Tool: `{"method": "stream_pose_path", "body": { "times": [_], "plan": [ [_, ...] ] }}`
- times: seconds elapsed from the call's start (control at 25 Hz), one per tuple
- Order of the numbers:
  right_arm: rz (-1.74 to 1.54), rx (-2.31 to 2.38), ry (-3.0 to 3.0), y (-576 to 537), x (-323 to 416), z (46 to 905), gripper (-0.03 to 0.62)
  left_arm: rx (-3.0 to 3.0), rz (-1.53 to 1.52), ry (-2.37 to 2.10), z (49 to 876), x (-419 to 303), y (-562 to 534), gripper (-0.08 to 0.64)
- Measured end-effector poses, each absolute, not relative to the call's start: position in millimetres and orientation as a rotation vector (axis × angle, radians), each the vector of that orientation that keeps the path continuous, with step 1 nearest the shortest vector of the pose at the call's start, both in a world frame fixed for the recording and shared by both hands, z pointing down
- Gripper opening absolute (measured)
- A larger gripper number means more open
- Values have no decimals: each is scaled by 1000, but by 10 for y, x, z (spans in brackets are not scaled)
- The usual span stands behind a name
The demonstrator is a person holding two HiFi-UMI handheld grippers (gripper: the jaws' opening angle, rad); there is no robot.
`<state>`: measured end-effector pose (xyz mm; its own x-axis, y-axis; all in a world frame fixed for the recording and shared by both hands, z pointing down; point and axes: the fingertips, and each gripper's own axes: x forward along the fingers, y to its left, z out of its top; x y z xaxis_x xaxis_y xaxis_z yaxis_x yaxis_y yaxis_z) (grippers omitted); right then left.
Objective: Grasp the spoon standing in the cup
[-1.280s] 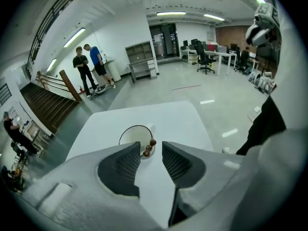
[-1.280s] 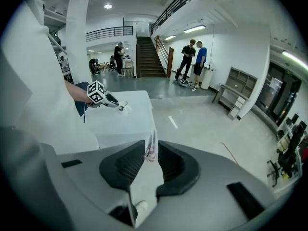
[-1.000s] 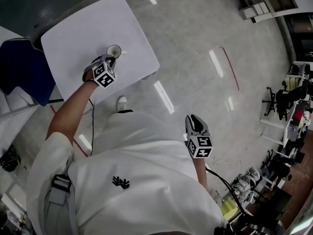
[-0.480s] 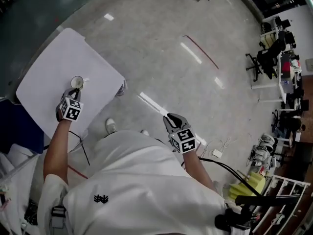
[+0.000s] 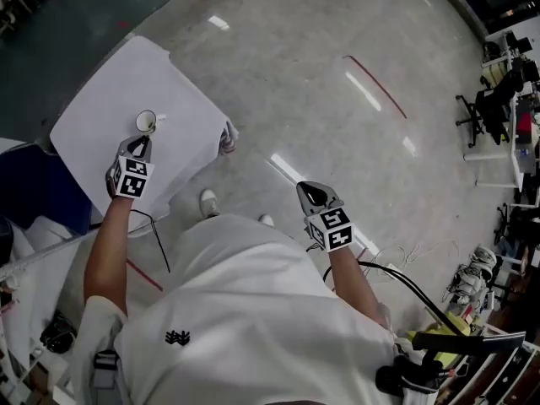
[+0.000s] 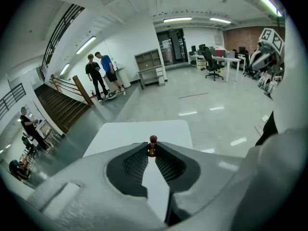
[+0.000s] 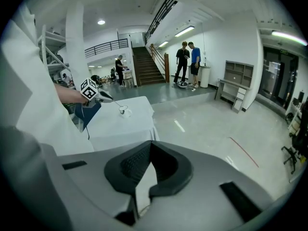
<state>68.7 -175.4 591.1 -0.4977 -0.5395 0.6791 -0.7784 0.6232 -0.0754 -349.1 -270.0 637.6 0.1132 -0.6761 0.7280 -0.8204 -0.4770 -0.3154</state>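
A small white cup (image 5: 146, 122) stands on the white table (image 5: 101, 116), near its right edge. A thin spoon with a brown knob at its top (image 6: 153, 139) leans out of the cup (image 7: 123, 110) toward my left gripper (image 5: 140, 143). That gripper's (image 6: 152, 149) ribbed pads are shut on the spoon's handle just below the knob, and the cup itself is hidden behind the jaws. In the right gripper view the spoon (image 7: 114, 103) runs as a thin line from the left gripper (image 7: 103, 97) to the cup. My right gripper (image 5: 314, 191) hangs over the floor at my right side, its jaws (image 7: 150, 146) shut on nothing.
A blue chair (image 5: 34, 184) stands against the table's left side. A black cable (image 5: 156, 234) trails from the left gripper. Desks and office chairs (image 5: 498, 99) line the far right. Two people (image 6: 98, 73) stand by a staircase (image 7: 147, 66) in the distance.
The head view has swung, so table and cup sit elsewhere in the picture. My left gripper stays at the cup with its jaws as before. The right gripper stays at my side.
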Motion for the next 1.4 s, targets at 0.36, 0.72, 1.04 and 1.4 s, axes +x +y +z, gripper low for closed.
{"method": "stream_pose_path", "body": {
  "times": [0.36,0.72,1.04,1.4],
  "plan": [
    [510,910,-2322,-1648,1025,5913,9,2230,1187,-1577,5752,-2699,-2264,54],
    [533,799,-2399,-1416,1385,6100,9,2214,1117,-1553,5461,-1760,-1613,52],
    [524,747,-2419,-1156,1624,6161,9,2232,1084,-1486,5387,-1136,-1046,54],
    [493,732,-2425,-922,1805,6144,9,2255,1096,-1423,5379,-778,-701,54]
  ]
}}
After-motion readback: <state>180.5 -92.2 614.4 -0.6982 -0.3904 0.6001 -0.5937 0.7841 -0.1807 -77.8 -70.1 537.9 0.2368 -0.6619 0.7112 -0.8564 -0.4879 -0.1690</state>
